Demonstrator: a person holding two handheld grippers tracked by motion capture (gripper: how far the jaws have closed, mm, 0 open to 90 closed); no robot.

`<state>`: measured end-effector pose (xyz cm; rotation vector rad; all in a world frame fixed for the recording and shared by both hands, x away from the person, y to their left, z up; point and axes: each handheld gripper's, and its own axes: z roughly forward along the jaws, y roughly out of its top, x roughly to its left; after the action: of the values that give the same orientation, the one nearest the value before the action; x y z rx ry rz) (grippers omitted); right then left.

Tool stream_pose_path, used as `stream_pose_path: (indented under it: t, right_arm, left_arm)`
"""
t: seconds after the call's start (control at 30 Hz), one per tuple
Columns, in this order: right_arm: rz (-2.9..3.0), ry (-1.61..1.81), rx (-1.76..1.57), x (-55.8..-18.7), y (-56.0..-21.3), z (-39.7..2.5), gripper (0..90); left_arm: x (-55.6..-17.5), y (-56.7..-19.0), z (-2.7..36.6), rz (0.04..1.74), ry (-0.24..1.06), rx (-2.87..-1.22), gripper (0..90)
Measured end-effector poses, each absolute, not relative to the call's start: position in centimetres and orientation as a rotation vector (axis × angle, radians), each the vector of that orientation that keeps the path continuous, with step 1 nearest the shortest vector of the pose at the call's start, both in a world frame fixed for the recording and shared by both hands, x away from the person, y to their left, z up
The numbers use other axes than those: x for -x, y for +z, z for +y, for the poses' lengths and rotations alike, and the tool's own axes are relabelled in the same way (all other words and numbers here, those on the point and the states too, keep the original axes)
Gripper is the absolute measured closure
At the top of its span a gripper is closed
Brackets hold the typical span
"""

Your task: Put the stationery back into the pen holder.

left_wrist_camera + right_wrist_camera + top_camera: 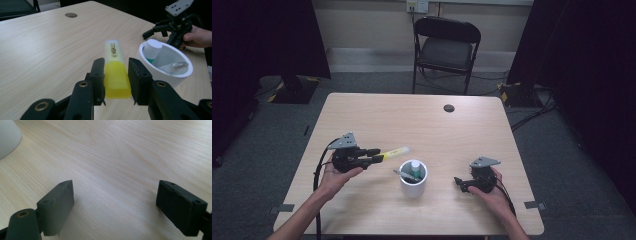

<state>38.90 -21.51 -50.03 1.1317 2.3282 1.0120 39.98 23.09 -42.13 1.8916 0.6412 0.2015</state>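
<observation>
My left gripper is shut on a yellow highlighter, held above the wooden table just left of a white cup. The highlighter's free end points toward the cup. Inside the cup stand a white-capped marker and a grey pen. My right gripper rests low over the table to the right of the cup, jaws wide apart with nothing between them. The cup's edge shows at the upper left of the right gripper view.
A round cable hole sits near the table's far edge. A black folding chair stands behind the table. Dark curtains hang on both sides.
</observation>
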Motion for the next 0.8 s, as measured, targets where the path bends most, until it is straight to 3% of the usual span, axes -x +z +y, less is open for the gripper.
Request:
stream_pose_path:
  t: [0.4,0.8]
  right_arm:
    - [2.328,1.012,-1.133,-38.9,-50.0,-21.5,13.7]
    - [2.327,1.013,-1.129,-39.0,-50.0,-21.4,13.6]
  left_arm:
    - [-38.2,-39.3,23.0,0.580,0.201,-1.800,67.2]
    - [-35.7,-38.0,20.9,0.495,0.172,-1.819,67.2]
